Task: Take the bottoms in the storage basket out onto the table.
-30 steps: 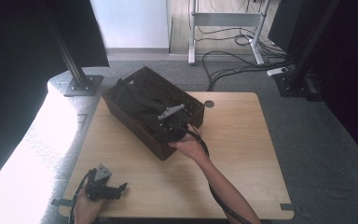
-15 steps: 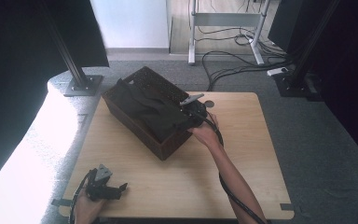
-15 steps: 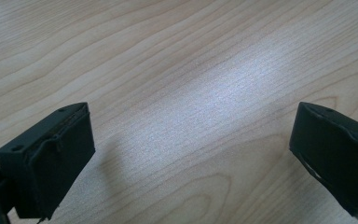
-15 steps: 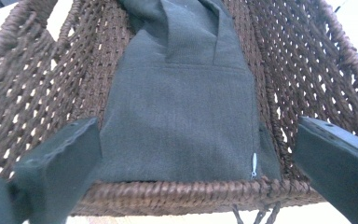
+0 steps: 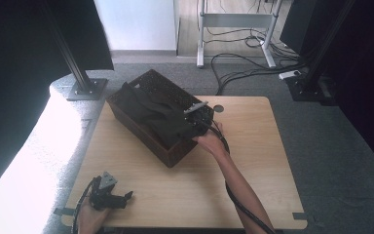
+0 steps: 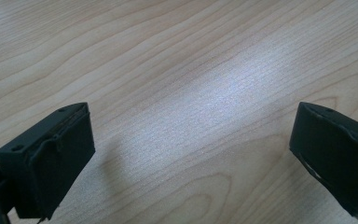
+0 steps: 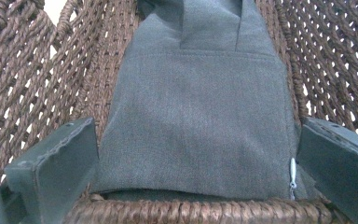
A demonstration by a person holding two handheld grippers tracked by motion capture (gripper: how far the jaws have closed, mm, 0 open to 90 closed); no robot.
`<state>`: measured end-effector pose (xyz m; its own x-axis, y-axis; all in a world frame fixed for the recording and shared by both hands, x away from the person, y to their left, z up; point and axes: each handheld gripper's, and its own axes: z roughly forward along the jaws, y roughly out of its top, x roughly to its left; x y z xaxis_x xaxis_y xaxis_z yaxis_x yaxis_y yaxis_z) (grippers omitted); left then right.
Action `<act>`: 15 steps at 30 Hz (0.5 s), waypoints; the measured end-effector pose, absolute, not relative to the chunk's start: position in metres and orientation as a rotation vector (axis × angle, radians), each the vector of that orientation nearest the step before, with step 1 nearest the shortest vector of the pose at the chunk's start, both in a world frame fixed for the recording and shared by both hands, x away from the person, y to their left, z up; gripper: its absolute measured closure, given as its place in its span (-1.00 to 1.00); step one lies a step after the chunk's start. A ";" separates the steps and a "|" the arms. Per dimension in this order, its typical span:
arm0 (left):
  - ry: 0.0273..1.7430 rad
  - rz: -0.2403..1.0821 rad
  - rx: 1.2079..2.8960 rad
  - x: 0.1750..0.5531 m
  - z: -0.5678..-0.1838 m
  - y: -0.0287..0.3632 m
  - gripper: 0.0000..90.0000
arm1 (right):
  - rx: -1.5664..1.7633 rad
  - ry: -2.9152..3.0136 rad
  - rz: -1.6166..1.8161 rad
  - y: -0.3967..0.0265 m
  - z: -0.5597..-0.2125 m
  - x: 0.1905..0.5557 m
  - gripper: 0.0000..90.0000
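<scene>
A dark brown wicker basket (image 5: 143, 130) stands slantwise on the far left half of the wooden table (image 5: 253, 161). A dark grey garment (image 5: 158, 113) lies heaped in it. My right gripper (image 5: 195, 117) is at the basket's right corner, a hand holding it. In the right gripper view the grey cloth (image 7: 200, 112) with a small zip pull (image 7: 292, 170) drapes over the woven rim (image 7: 196, 210). My right gripper (image 7: 196, 172) is open there, one jaw on each side of the cloth. My left gripper (image 5: 124, 197) rests open near the table's front left corner, over bare wood (image 6: 191, 93).
A round cable hole (image 5: 218, 108) is in the table just behind the right hand. A black post's base plate (image 5: 86, 89) stands on the floor beyond the table's left corner. Cables (image 5: 243, 73) and a desk frame (image 5: 233, 22) lie farther back. A bright white surface (image 5: 24, 165) borders the table's left.
My right gripper has come up from the basket's near side and moved back and right to the basket's right corner. The left gripper has stayed put.
</scene>
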<state>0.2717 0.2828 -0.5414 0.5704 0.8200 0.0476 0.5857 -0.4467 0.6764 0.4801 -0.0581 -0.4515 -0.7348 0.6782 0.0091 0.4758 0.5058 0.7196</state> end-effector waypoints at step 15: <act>1.115 0.504 2.196 0.271 -0.542 0.282 -1.00 | 0.971 2.451 1.095 -0.065 -0.454 0.471 -0.96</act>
<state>0.2713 0.2816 -0.5422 0.5713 0.8188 0.0565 0.5832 -0.4534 0.6741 0.4708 -0.0646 -0.4535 -0.7325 0.6806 0.0124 0.4635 0.4853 0.7414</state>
